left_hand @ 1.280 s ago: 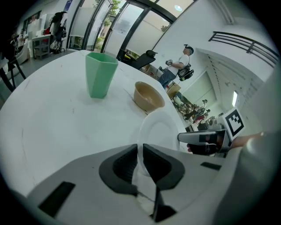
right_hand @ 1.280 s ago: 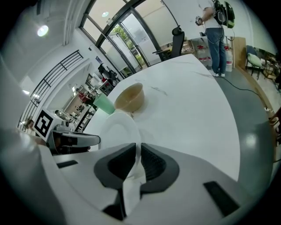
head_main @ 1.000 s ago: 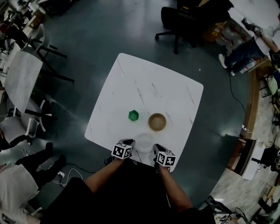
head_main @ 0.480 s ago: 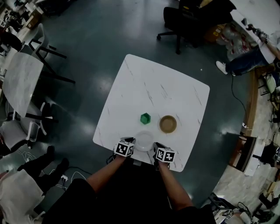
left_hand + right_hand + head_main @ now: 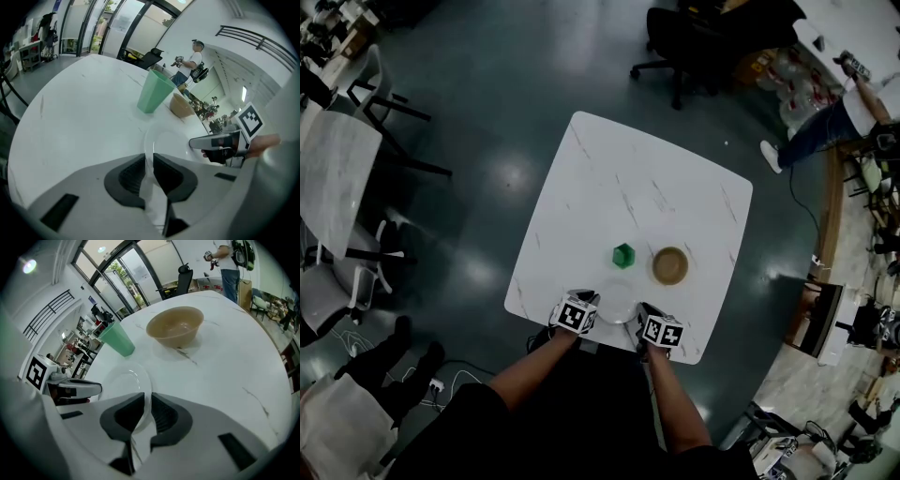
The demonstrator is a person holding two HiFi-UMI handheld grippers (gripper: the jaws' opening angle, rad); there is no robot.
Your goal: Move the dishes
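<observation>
**Table** (image 5: 619, 178): white marbled top, square with rounded corners. The far half and the left side are bare. All the dishes sit in the near right part.

**Plate** (image 5: 619, 302): white, close to the table's near edge, directly in front of the person. It is gripped at two opposite rims.

**Left gripper** (image 5: 592, 306): jaws narrowed onto the plate's (image 5: 173, 140) left rim. The rim runs through the slot between them in the left gripper view (image 5: 149, 161).

**Right gripper** (image 5: 643, 313): jaws likewise pinched on the plate's (image 5: 124, 380) right rim, as the right gripper view (image 5: 145, 408) shows.

**Green cup** (image 5: 623, 255): upright, just beyond the plate and apart from it.

**Tan bowl** (image 5: 669, 265): right of the cup, near it but not touching. It is closer to the table's right edge, with bare top on its far side.

**Surroundings**: dark floor on all sides. An office chair (image 5: 675, 42) stands well beyond the far edge.

**Change over the last second**: the plate was in front of the gap between cup and bowl and is now in front of the cup. Both grips are unchanged.
</observation>
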